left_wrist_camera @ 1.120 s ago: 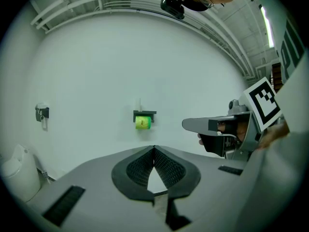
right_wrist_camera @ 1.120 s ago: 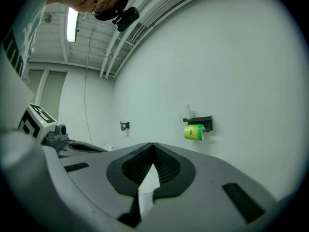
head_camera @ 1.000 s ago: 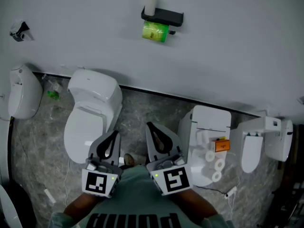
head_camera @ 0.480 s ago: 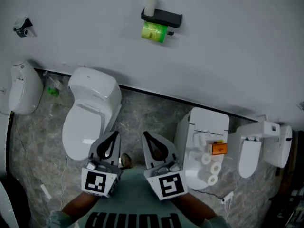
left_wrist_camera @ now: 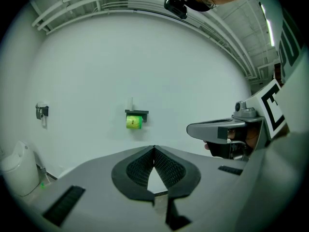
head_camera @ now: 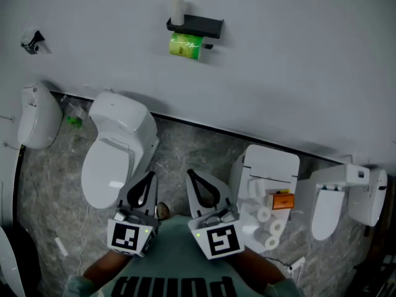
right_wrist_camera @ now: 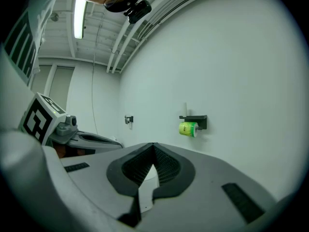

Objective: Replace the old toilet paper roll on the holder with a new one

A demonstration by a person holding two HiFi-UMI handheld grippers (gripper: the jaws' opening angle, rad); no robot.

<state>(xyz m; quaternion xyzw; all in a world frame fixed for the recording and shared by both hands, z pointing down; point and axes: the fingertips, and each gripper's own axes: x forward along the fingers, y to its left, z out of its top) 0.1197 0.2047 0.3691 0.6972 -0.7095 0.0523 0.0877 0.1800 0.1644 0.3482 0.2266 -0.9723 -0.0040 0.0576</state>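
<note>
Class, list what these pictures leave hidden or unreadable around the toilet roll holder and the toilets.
- Green roll: its print is too small in every view.
- Holder: its bar is mostly hidden inside that roll, head view.
- Orange item on the right toilet: too small to identify, head view.
- Wall fixture at left: too small.

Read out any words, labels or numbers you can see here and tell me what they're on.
Nothing here reads clearly.
Green roll on the holder: white script, too blurred.
Orange box: print too small.
Person's shirt: large dark letters, cut off at the frame edge.
</note>
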